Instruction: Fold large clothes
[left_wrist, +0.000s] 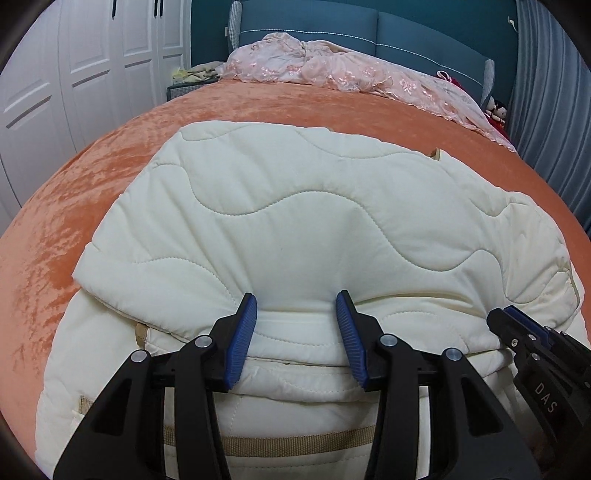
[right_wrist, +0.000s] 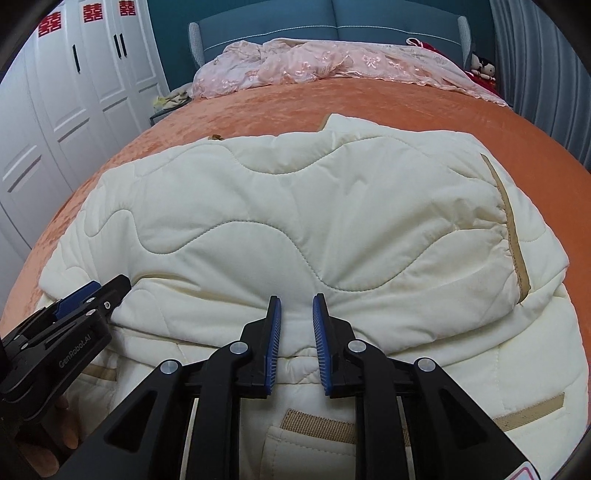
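A cream quilted jacket (left_wrist: 295, 206) with tan trim lies on the orange bedspread (left_wrist: 92, 177), its upper part folded over the lower part. It also shows in the right wrist view (right_wrist: 295, 206). My left gripper (left_wrist: 297, 302) is open, its blue pads at the near edge of the folded layer, holding nothing. My right gripper (right_wrist: 296, 304) is open with a narrower gap, also at that folded edge. Each gripper shows in the other's view: the right one (left_wrist: 517, 325) at the right, the left one (right_wrist: 103, 291) at the left.
A pink lace cover (left_wrist: 332, 70) is bunched at the head of the bed before the blue headboard (left_wrist: 406, 33). White wardrobe doors (left_wrist: 74, 74) stand at the left, a grey curtain (left_wrist: 554, 110) at the right. Dolls (right_wrist: 484, 68) sit by the headboard.
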